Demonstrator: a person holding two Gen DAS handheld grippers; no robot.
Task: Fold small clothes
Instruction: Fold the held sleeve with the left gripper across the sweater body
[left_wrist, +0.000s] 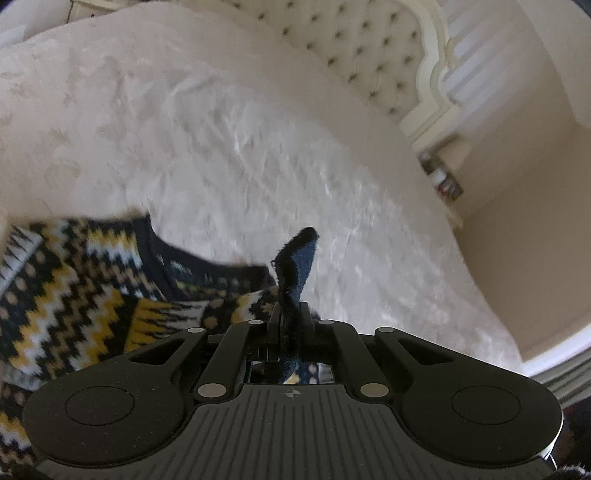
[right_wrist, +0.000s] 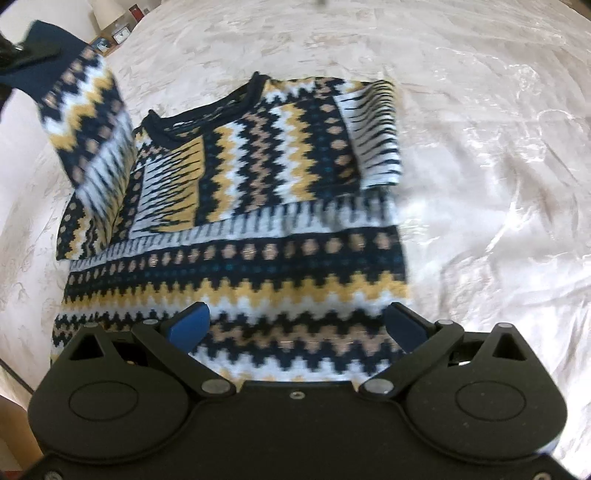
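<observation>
My left gripper (left_wrist: 291, 314) is clenched on the navy cuff (left_wrist: 295, 266) of the sweater (right_wrist: 236, 206), the dark knit pinched between my fingers and sticking up past them. From my right wrist view the same sleeve (right_wrist: 88, 122) hangs lifted at the far left, its cuff end caught in that left gripper (right_wrist: 22, 55) near the edge of the picture, while the rest of the sweater lies flat on the pale bedspread (right_wrist: 480, 147) — neckline away from me, hem nearest. The other sleeve is folded in over the chest. My right gripper (right_wrist: 295, 325) holds nothing; its blue-padded fingers (right_wrist: 190, 325) are spread wide, hovering over the hem band. A tufted headboard (left_wrist: 347, 40) stands behind the bed — the left view is blurred.
</observation>
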